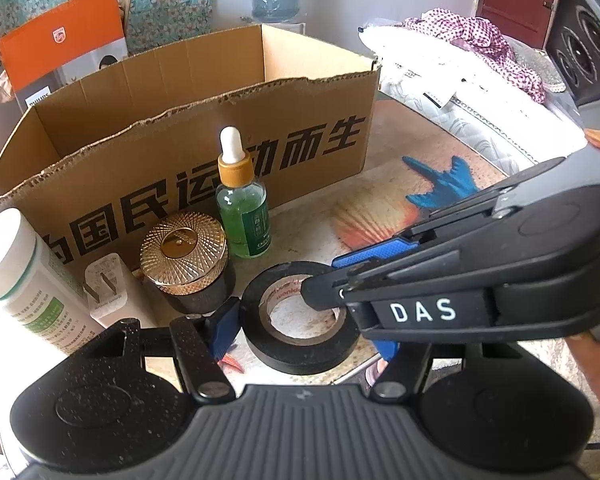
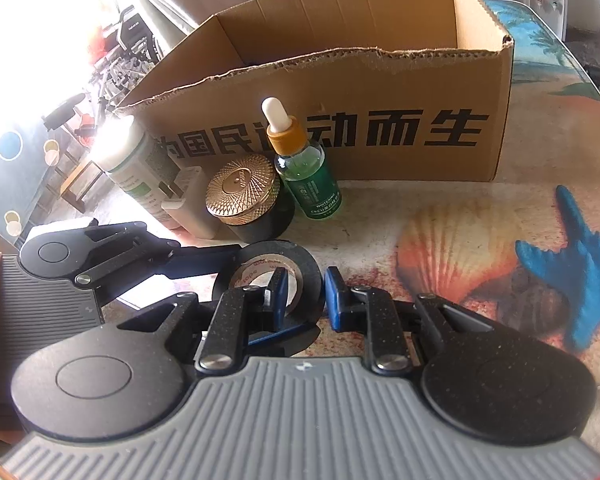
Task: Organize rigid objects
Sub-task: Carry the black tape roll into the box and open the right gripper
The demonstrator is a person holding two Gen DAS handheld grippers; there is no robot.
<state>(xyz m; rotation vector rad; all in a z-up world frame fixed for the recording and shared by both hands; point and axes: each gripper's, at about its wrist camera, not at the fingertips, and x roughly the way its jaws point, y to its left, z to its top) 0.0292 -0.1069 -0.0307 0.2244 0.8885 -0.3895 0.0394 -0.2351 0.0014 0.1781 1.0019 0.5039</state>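
Near the front of the worktop (image 1: 300, 208), just before the cardboard box (image 1: 140, 168), one black tape roll (image 1: 300, 356) lay flat, hole upward. The right gripper (image 2: 306, 292) had its fingers closed on the roll's right wall, one inside the hole, one outside. The left gripper (image 1: 304, 332) straddled the whole roll; whether its fingers pressed it was unclear. Behind stood one dropper bottle (image 1: 242, 216), one gold-lidded jar (image 1: 184, 256), one white plug adapter (image 1: 108, 292) and one white bottle (image 1: 24, 276).
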